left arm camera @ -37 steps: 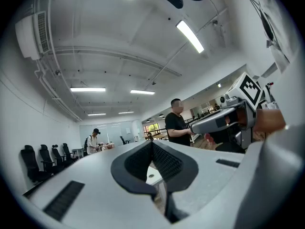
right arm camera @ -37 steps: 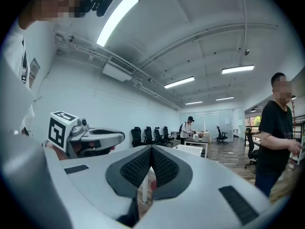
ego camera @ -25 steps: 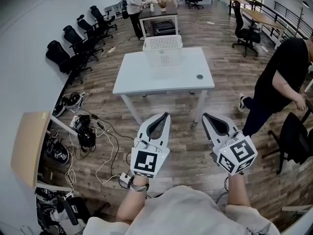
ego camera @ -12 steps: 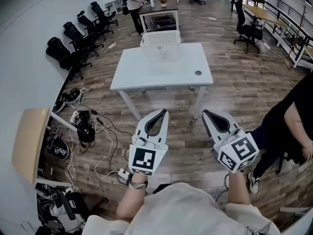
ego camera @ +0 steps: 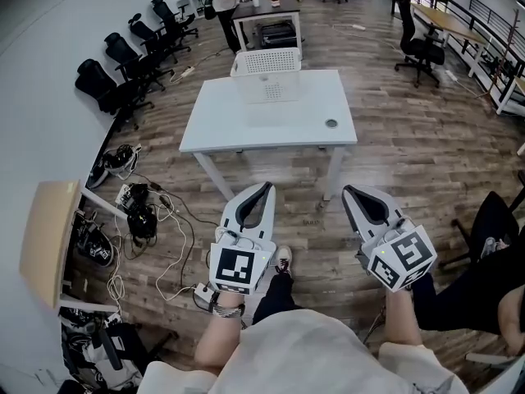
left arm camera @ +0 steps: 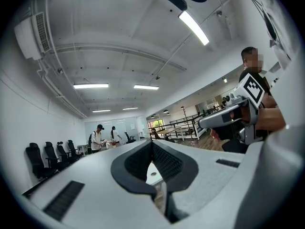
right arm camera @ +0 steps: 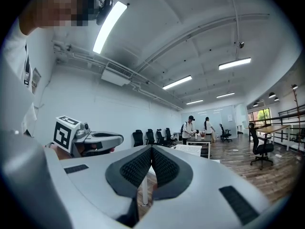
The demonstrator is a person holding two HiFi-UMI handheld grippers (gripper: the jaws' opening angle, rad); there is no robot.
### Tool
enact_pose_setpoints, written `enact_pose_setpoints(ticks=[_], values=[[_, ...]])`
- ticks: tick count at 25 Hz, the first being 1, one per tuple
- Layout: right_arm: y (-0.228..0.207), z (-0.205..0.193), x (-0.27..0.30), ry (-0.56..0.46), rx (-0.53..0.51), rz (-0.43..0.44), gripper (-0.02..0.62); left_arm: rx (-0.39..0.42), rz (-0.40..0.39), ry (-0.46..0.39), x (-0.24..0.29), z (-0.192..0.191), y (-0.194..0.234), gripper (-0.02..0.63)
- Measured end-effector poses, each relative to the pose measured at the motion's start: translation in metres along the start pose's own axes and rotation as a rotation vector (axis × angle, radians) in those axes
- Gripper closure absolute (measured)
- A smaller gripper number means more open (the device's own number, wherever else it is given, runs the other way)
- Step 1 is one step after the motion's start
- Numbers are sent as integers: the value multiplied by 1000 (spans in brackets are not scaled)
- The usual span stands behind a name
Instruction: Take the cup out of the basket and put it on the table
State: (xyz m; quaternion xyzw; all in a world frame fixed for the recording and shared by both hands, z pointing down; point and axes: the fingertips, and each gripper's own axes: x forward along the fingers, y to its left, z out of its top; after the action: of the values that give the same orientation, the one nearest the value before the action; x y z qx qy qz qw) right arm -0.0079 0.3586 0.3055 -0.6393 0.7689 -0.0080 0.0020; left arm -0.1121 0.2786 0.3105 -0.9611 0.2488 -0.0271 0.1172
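The left gripper [ego camera: 267,187] was held low, pointing forward, jaws clenched on nothing. The right gripper [ego camera: 348,190] sat level beside it, likewise clenched and empty. The basket [ego camera: 267,87] stood at the far edge of the table [ego camera: 246,128], well apart from both, and the cup could not be made out.

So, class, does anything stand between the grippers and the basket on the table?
Nothing visible does. The left gripper and right gripper, both shut and empty, are short of the table; the basket sits at its far edge. A small round thing lies off to the right. The cup itself is not visible.
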Motion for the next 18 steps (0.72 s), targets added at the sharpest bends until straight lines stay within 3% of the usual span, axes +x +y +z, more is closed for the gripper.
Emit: enact_pose_setpoints(ticks=[5, 18], values=[[-23, -7, 42, -5, -2, -6, 578, -6, -1, -2, 36, -20, 28, 603], [-109, -1, 212, -13, 34, -12, 578, -7, -5, -1, 171, -53, 152, 603]])
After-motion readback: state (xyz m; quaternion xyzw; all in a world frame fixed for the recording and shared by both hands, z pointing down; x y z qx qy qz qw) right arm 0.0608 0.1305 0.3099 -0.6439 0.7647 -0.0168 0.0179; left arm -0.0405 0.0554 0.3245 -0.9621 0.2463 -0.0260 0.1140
